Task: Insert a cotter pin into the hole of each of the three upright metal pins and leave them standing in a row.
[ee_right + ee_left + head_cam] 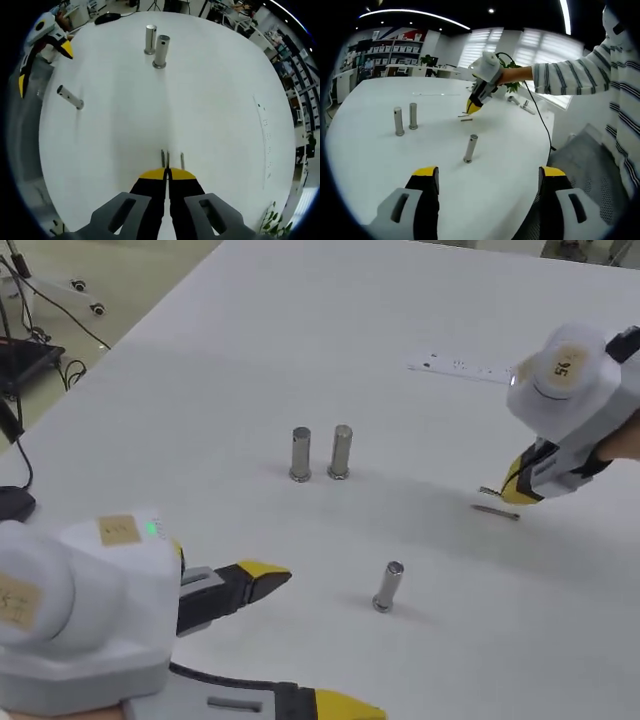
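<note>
Cotter pin (165,158) pinched in right hand-held gripper (167,172), partly hidden; left hand-held gripper (489,173) gapes wide.

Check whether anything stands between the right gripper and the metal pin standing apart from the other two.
Nothing visible does. Bare table runs from the cotter pin at the tips of the right gripper to the lone metal pin; the paired metal pins stand off to one side.

The left gripper (489,175) holds its fingers (426,182) spread wide over the bench (365,160), facing three standing metal pins (470,148).
</note>
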The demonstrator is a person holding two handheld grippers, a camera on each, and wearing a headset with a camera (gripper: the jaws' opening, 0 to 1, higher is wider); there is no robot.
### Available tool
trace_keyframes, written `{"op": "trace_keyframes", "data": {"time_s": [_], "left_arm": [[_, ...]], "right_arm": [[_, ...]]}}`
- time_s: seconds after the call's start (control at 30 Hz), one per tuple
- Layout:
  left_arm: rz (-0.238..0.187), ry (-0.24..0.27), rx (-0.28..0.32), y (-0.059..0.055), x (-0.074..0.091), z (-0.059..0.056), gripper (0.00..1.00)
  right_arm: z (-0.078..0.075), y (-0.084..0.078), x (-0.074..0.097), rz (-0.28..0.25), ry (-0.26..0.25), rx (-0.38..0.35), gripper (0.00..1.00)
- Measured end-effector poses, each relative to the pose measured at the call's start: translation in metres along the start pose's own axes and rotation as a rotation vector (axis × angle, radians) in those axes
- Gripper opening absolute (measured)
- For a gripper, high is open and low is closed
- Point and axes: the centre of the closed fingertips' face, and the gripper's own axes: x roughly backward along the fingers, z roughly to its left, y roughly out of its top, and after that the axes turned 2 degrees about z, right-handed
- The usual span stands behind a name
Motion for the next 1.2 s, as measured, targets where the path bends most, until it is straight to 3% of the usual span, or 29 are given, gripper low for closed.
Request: {"op": "trace_keyframes", "data": {"time_s": [0.27, 0.37, 0.53, 0.67, 0.77, 0.93, 1.1, 1.2], "left_arm": [[0.001, 0.009, 0.041, 0.0, 0.006, 0.001, 0.85], [0.004, 0.014, 0.046, 0.001, 0.007, 0.002, 0.85], [0.003, 0.007, 0.055, 0.007, 0.009, 0.002, 0.75], [-0.027, 0.002, 0.082, 0.019, 0.006, 0.002, 0.74], [-0.062, -0.01, 0.152, 0.03, 0.003, 0.004, 0.71], [-0.061, -0.028, 0.147, 0.042, -0.003, 0.006, 0.68], [-0.066, -0.056, 0.184, 0.052, -0.012, 0.008, 0.57], [-0.056, -0.073, 0.183, 0.055, -0.019, 0.006, 0.53]], "right_arm": [[0.016, 0.028, 0.036, -0.095, -0.086, 0.098, 0.01], [0.02, 0.032, 0.048, -0.108, -0.119, 0.13, 0.01], [0.034, 0.04, 0.065, -0.171, -0.161, 0.164, 0.01], [0.043, 0.042, 0.074, -0.208, -0.19, 0.172, 0.01], [0.048, 0.044, 0.08, -0.25, -0.225, 0.163, 0.01], [0.061, 0.041, 0.085, -0.282, -0.233, 0.144, 0.01], [0.075, 0.037, 0.083, -0.297, -0.255, 0.127, 0.01], [0.09, 0.041, 0.082, -0.329, -0.242, 0.095, 0.01]]}}
